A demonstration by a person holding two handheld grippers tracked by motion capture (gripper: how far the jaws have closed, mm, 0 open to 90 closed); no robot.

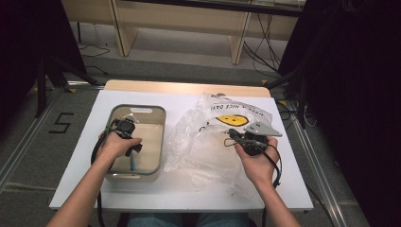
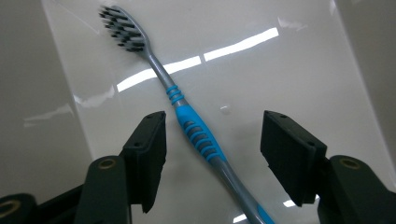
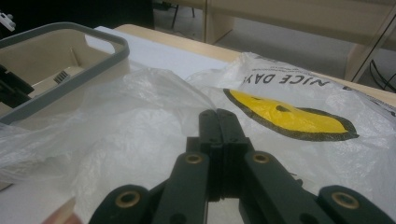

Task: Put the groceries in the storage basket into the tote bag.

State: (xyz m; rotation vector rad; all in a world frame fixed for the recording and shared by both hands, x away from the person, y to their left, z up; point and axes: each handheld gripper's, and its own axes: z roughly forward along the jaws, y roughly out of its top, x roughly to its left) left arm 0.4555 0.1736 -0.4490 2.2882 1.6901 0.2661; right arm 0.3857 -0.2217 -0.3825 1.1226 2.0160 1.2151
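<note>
Toothbrush [image 2: 196,133] retrieval is at the approach stage and no grasp is made yet. It lies flat on the floor of the beige bin [image 1: 112,118], bristles toward the far end in the left gripper view. The left claw [image 2: 212,154] is lowered into the bin, open, with jaws either side of the blue grip and neither pad touching it. The right claw [image 3: 219,140] is closed, apparently pinching the clear plastic bag [image 1: 203,142] that lies crumpled on the white surface [image 1: 283,189] just beside the bin. Remaining steps, as judged: close on the handle, lift it out, and transfer it, probably into the bag.
</note>
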